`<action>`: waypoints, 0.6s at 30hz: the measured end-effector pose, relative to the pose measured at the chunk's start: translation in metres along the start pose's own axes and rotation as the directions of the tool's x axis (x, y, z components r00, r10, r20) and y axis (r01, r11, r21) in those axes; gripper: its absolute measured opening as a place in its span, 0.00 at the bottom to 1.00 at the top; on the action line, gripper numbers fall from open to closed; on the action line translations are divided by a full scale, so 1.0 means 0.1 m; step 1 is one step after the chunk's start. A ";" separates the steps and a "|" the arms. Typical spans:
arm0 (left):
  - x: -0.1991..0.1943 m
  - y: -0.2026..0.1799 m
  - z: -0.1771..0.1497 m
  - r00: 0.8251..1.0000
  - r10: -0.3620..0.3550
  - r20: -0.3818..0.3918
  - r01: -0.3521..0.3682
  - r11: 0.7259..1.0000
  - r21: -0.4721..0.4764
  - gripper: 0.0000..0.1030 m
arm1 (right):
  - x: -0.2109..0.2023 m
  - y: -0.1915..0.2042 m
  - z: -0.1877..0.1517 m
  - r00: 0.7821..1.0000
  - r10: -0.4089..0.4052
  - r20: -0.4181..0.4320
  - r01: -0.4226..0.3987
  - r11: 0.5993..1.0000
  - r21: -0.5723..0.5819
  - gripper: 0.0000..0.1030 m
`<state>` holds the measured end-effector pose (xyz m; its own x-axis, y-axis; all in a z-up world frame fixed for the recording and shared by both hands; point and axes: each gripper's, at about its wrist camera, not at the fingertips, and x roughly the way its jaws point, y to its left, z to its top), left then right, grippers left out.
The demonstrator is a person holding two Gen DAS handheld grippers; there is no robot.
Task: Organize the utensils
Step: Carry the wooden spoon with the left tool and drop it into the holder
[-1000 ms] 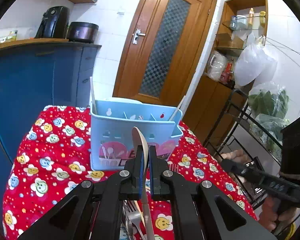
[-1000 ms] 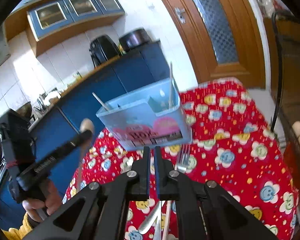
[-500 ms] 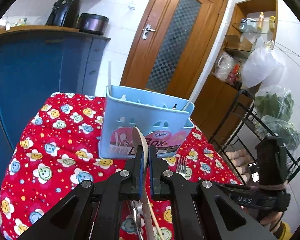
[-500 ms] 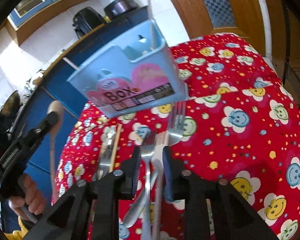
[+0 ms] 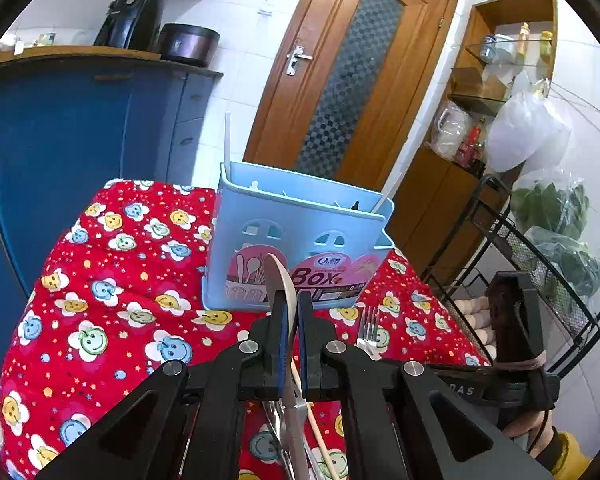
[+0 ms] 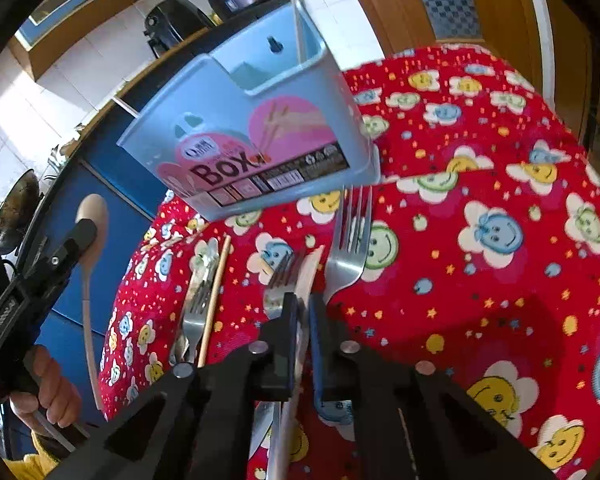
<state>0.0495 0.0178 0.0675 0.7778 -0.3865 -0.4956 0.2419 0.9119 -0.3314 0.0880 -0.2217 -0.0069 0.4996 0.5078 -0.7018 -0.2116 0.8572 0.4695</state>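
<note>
Red smiley tablecloth [image 6: 480, 184] mid-frame holds loose forks below the blue box [image 6: 252, 132]; left gripper [image 5: 291, 312] pinches a spoon [image 5: 280, 280], right gripper [image 6: 303, 308], just closed, clamps a pale utensil [image 6: 310, 272] that should lift straight toward the box.

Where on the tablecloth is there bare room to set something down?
Left of the blue utensil box the red tablecloth lies bare; so does the stretch right of the big fork. In front of the box it is crowded: forks, a chopstick.
</note>
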 end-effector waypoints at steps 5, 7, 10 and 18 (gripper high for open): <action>-0.01 0.00 0.02 1.000 -0.002 0.005 0.002 1.000 -0.002 0.04 | -0.21 0.05 0.02 0.999 0.004 0.053 -0.004 1.000 0.001 0.05; -0.01 -0.02 0.03 1.000 -0.003 0.010 0.003 1.000 0.004 0.04 | -0.31 0.09 0.03 0.996 0.016 0.082 -0.016 1.000 -0.002 0.05; -0.04 -0.05 0.07 1.000 0.000 0.026 0.000 1.000 0.013 0.04 | -0.48 0.19 0.07 0.989 0.025 0.144 -0.022 0.999 -0.023 0.05; -0.13 -0.13 0.32 0.994 0.027 0.107 -0.033 0.998 0.055 0.04 | -0.93 0.54 0.25 0.942 -0.015 0.335 0.060 0.990 -0.125 0.05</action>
<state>0.0549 0.0149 0.1040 0.8419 -0.3443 -0.4155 0.2471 0.9305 -0.2704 0.0511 -0.2247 0.0978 0.7551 0.4365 -0.4892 -0.2842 0.8903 0.3557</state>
